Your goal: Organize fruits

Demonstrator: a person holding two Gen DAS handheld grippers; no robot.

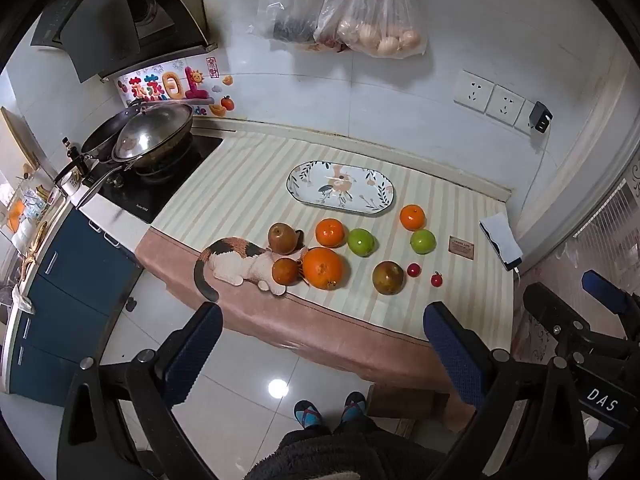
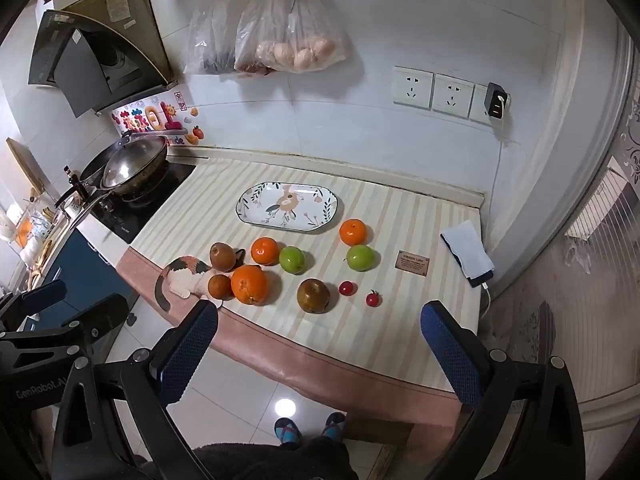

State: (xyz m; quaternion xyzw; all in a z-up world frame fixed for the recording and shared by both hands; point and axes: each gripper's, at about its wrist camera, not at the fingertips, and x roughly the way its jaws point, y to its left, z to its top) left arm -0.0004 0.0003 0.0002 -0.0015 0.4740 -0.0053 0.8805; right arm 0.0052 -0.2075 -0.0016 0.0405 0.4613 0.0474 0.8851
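Ten fruits lie loose on the striped tablecloth (image 2: 360,340) in the middle of both views, all well beyond the fingertips and none between them. In the right wrist view the large orange (image 2: 249,284) sits left of centre, touching a small brown fruit (image 2: 220,285) on its left; above these are a brown pear-like fruit (image 2: 223,256), a smaller orange (image 2: 265,251) and a green apple (image 2: 291,259). Further right lie another orange (image 2: 353,232), a second green apple (image 2: 360,257), a brownish-green fruit (image 2: 313,290) and two cherry tomatoes (image 2: 346,288) (image 2: 373,299). The pear-like fruit stands roughly upright, narrow end towards the top of the frame. The empty oval plate (image 2: 256,216) lies above the fruit, its long axis running left to right.

The right gripper (image 2: 320,320) hangs over the table's near edge with its blue-padded fingers spread wide, holding nothing. The left gripper (image 1: 322,322) is spread wide in the same way, also empty, in the lower part of its own view.

A cat-shaped cloth toy (image 2: 182,276) lies at the table's left edge, against the small brown fruit. A phone (image 2: 468,254) lies at the right edge, a wok (image 2: 132,168) at upper left.
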